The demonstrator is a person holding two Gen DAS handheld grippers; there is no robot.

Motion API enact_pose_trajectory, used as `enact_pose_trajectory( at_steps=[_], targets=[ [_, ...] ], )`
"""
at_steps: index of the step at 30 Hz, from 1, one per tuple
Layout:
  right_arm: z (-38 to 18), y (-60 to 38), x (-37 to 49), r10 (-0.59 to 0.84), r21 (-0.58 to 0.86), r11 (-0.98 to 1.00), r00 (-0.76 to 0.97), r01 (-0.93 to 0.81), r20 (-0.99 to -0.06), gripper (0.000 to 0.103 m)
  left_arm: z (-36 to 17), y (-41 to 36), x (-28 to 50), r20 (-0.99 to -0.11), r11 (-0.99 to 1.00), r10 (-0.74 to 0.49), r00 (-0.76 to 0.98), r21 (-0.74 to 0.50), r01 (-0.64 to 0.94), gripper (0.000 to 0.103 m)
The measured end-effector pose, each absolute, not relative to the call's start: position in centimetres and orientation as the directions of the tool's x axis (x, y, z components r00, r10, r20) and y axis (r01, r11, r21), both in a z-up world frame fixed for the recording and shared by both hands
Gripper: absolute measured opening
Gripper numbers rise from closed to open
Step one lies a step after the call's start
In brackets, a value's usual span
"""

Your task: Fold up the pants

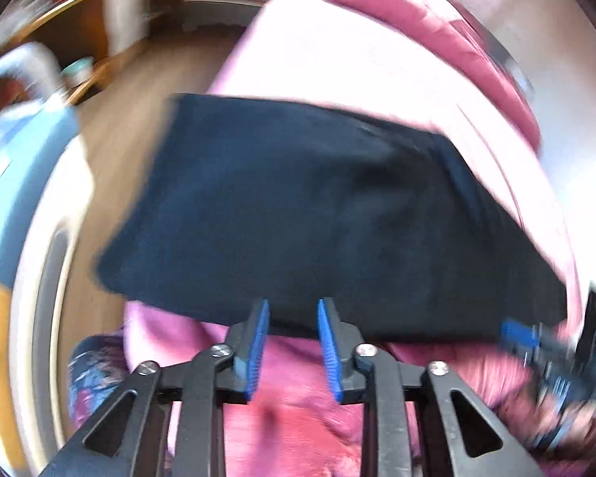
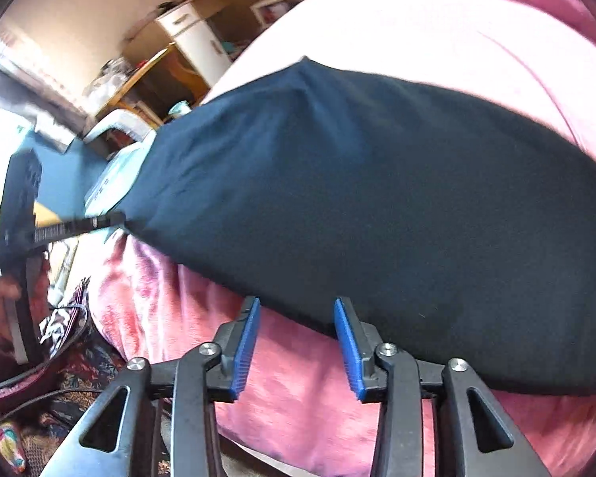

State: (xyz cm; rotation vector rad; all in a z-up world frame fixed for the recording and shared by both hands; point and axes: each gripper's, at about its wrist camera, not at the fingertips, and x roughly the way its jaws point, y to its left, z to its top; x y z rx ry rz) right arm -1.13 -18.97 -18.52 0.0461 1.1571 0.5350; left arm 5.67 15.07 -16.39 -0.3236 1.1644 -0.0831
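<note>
I see the dark navy pants [image 1: 318,214] lying folded on the pink blanket [image 1: 298,397] of the bed, with my left hand-held gripper [image 1: 293,320] and right hand-held gripper [image 2: 297,320] both released, poised at the near edge, gripping nothing.

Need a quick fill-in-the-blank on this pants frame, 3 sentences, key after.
1. The dark navy pants lie on a ____ blanket.
2. Nothing is between the blue pads of the left gripper; its jaws are ____.
3. The right gripper is at the pants' near edge, holding ____.

Missing words: pink; open; nothing
</note>
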Motion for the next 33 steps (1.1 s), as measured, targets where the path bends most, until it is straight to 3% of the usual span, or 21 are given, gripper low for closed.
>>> enact_pose_trajectory(
  at_steps=[6,10,11,12,14,17,18,26,28,30,33],
  targets=[
    [-19.0,-13.8,-0.5,0.393,0.213,0.831,0.270,-0.514,-0.879,0.045,-16.6,24.1,5.5,-0.888,0.840,-0.089,0.452,-0.311,-0.445,0.035],
    [-20.6,-11.2,0.2,0.340,0.159,0.827,0.256,-0.539,-0.905,0.045,-18.5,25.3,5.3,-0.893,0.793,-0.151,0.423,-0.365,-0.488,0.037],
    [-20.8,-10.9,0.4,0.329,0.147,0.830,0.259,-0.538,-0.908,0.039,-18.8,24.9,5.6,-0.892,0.795,-0.161,0.421,-0.371,-0.481,0.037],
    [-20.8,-10.7,0.7,0.318,0.134,0.833,0.267,-0.537,-0.910,0.026,-19.0,24.5,6.1,-0.893,0.801,-0.162,0.420,-0.368,-0.473,0.035],
    [-20.7,-10.7,0.9,0.322,0.137,0.833,0.269,-0.535,-0.907,0.014,-19.5,23.8,6.6,-0.898,0.816,-0.159,0.410,-0.353,-0.457,0.028],
    [-20.6,-11.1,0.7,0.329,0.136,0.828,0.274,-0.544,-0.904,0.008,-19.9,24.5,5.0,-0.910,0.844,-0.123,0.397,-0.306,-0.441,0.007],
    [-20.4,-11.1,0.5,0.332,0.138,0.826,0.276,-0.546,-0.902,0.008,-19.7,24.6,4.8,-0.912,0.850,-0.111,0.394,-0.293,-0.438,0.007],
    [-21.7,-11.9,0.4,0.350,0.179,0.828,0.240,-0.531,-0.905,0.008,-20.1,23.7,5.3,-0.940,0.889,-0.029,0.339,-0.180,-0.422,0.007],
    [-21.3,-13.1,0.4,0.376,0.208,0.826,0.237,-0.524,-0.896,0.011,-20.0,23.5,5.3,-0.946,0.895,0.004,0.324,-0.141,-0.423,0.011],
    [-20.9,-14.0,0.7,0.407,0.254,0.830,0.228,-0.496,-0.884,0.020,-19.5,23.8,5.0,-0.945,0.883,0.021,0.327,-0.136,-0.449,0.026],
    [-19.8,-16.7,1.0,0.469,0.350,0.842,0.234,-0.411,-0.852,0.040,-17.5,23.9,4.5,-0.922,0.877,0.070,0.380,-0.125,-0.464,0.026]
  ],
)
